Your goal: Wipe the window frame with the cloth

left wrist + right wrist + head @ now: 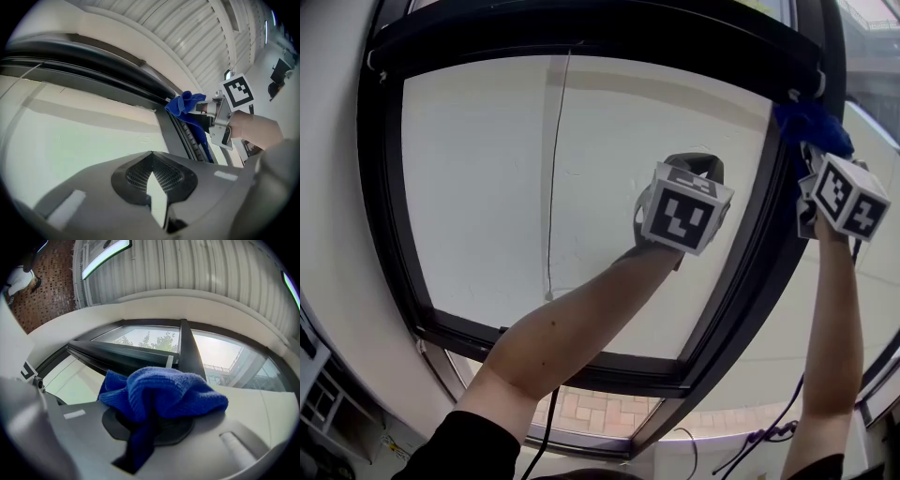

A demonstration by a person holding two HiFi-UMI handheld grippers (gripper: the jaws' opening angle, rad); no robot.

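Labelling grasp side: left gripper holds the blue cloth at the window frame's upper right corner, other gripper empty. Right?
No. The right gripper holds the blue cloth there; the left gripper is the empty one. The right gripper view shows it.

L gripper [153, 174] jaws together, nothing btwn. Beyond, R gripper [201, 108] holds blue cloth [182, 104] against dark window frame [108, 75] corner, hand [253, 129] behind

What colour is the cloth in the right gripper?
Deep blue. The cloth shows best in the right gripper view.
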